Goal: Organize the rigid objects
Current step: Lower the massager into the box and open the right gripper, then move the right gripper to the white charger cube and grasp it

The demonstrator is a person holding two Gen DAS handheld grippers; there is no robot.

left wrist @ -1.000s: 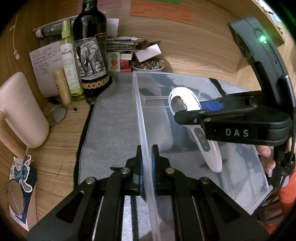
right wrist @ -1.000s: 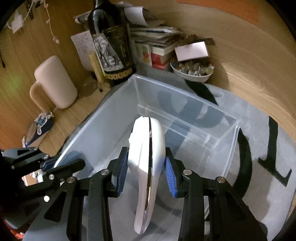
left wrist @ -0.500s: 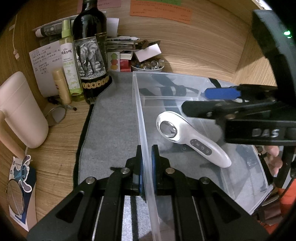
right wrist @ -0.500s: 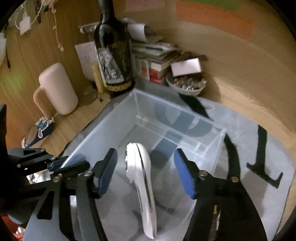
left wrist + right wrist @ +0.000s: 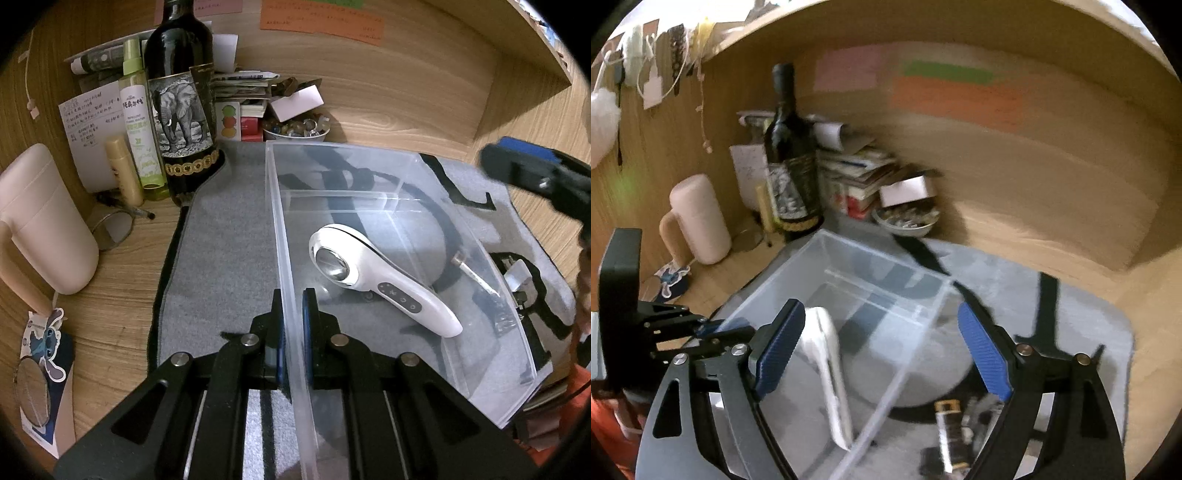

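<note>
A clear plastic bin (image 5: 369, 155) stands on a grey mat (image 5: 221, 251). A white handheld device (image 5: 373, 273) with a round metal head lies on the bin floor; it also shows in the right wrist view (image 5: 831, 373). My left gripper (image 5: 292, 332) is shut on the bin's left wall. My right gripper (image 5: 882, 354) is open and empty, raised above the bin's right side; it shows at the right edge of the left wrist view (image 5: 535, 173). The bin also shows in the right wrist view (image 5: 882, 262).
A dark wine bottle (image 5: 181, 103), a green spray bottle (image 5: 140, 125), a pink jug (image 5: 40, 221), stacked books and a bowl of small items (image 5: 295, 129) crowd the back left. Small objects, one a gold-capped stick (image 5: 949, 432), lie on the mat right of the bin.
My right gripper opened, let the white device go into the bin, and lifted up and away to the right. The device now lies flat. The left gripper has kept its hold.
</note>
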